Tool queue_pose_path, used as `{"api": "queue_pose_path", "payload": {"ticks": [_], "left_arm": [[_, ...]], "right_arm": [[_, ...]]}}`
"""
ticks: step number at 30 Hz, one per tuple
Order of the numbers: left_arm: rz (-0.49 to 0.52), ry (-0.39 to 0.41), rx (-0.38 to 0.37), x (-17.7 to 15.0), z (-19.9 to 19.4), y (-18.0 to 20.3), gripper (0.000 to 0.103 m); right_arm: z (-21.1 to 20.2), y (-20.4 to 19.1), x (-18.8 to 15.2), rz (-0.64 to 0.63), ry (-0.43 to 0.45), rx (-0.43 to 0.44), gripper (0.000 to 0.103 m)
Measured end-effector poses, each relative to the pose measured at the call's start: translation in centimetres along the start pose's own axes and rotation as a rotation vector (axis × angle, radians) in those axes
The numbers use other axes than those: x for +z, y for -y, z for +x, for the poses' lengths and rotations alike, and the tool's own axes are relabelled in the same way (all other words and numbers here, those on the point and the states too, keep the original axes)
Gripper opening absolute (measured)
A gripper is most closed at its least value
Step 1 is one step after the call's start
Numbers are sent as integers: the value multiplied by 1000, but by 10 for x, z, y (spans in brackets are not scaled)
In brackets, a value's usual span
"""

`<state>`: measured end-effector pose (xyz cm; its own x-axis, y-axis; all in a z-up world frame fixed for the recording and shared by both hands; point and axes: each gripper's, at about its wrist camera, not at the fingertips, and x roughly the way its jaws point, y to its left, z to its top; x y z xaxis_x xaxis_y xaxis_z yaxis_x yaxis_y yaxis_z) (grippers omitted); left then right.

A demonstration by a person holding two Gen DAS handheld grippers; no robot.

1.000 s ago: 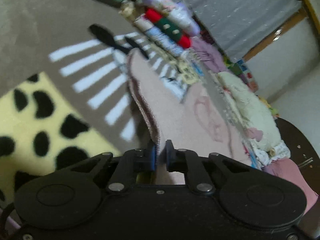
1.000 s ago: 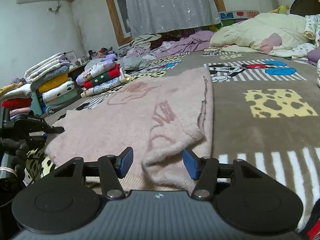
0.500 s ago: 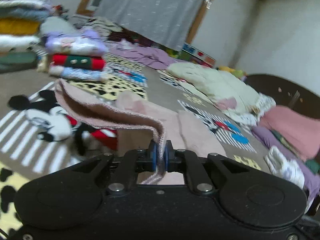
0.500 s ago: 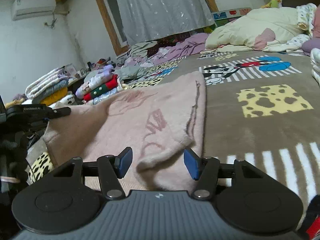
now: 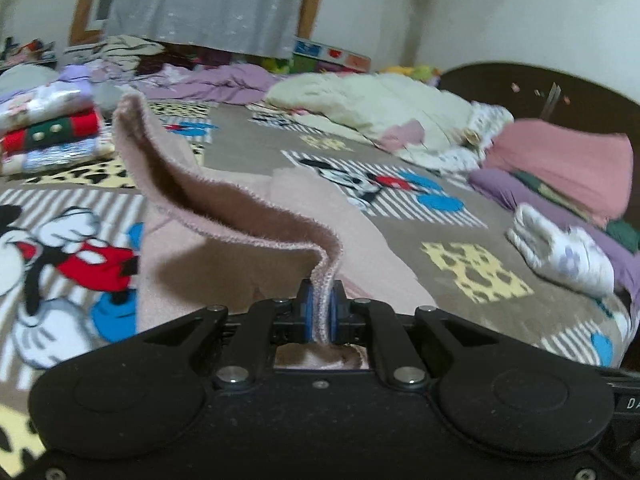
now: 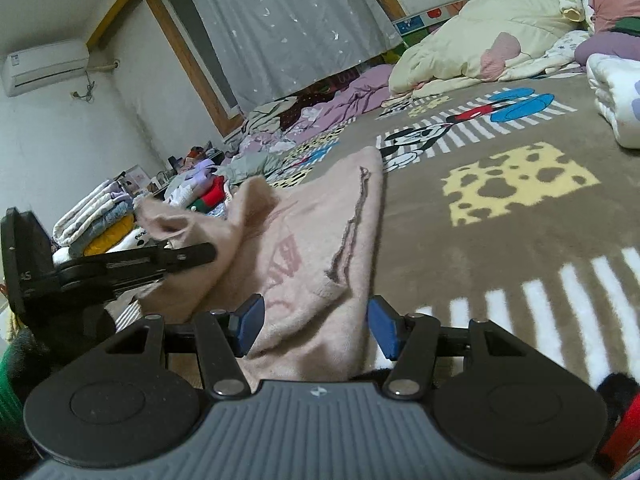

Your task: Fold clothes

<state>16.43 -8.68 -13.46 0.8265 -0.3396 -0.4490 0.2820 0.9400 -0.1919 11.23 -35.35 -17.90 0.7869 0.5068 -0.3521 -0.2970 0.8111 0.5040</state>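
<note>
A pale pink fleece garment [image 5: 256, 224] [image 6: 320, 232] lies on the cartoon-print blanket [image 5: 248, 148] [image 6: 460, 216]. My left gripper [image 5: 320, 308] is shut on its hem and holds that edge lifted, so the cloth arcs up and away to the left. From the right wrist view the left gripper [image 6: 200, 256] appears at the left with the raised pink cloth in it. My right gripper [image 6: 314, 326] is open, its blue pads either side of the garment's near corner, which lies between them ungripped.
Stacks of folded clothes [image 5: 52, 132] [image 6: 100, 216] stand at the left. A cream quilt [image 5: 380, 108] [image 6: 480, 48], purple and pink bedding [image 5: 560, 168] and a white folded item [image 5: 560, 252] [image 6: 616, 96] lie to the right. Curtain [image 6: 280, 24] and wall behind.
My left gripper has lifted the pink hem higher and carried it to the right across the garment. My right gripper has stayed open over the near corner, tilting slightly.
</note>
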Motion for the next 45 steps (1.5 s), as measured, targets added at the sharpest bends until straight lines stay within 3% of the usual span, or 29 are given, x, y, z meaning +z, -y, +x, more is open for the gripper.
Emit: {"api": "queue_pose_path", "payload": {"ticks": [13,20,26,27,29,32,34,36,39,43,45], "left_arm": [[84,-63,-21,-12,23,31,5],[75,-84,-48,-15,32,30,5],[2,-119,-110,-11,38,23,6],[7,-147,-146,-13,43,23,28],[1,-142,-202,-11,38,20,49],[-29,-49,-206,2,1,0,49],[-75,-6,-164,10,-20,-29,48],[-122,34,-118,17,-40,-60,39],[-156,51,-42,18,-56,-95,32],[-112,9,-21,5,-62,-105,27],[-59,-17,-46,-2,-60,-96,27]], "right_arm": [[3,7,2,20,0,9,58],[5,5,4,29,9,13,58],[8,7,5,72,20,13,58],[10,8,5,81,19,11,58],[12,7,5,84,18,16,58],[14,2,6,69,18,24,58],[15,-1,6,59,17,28,58],[19,-3,7,55,15,33,58],[23,-6,9,60,18,39,58],[31,-13,11,65,25,51,58],[36,-19,11,61,26,57,59]]}}
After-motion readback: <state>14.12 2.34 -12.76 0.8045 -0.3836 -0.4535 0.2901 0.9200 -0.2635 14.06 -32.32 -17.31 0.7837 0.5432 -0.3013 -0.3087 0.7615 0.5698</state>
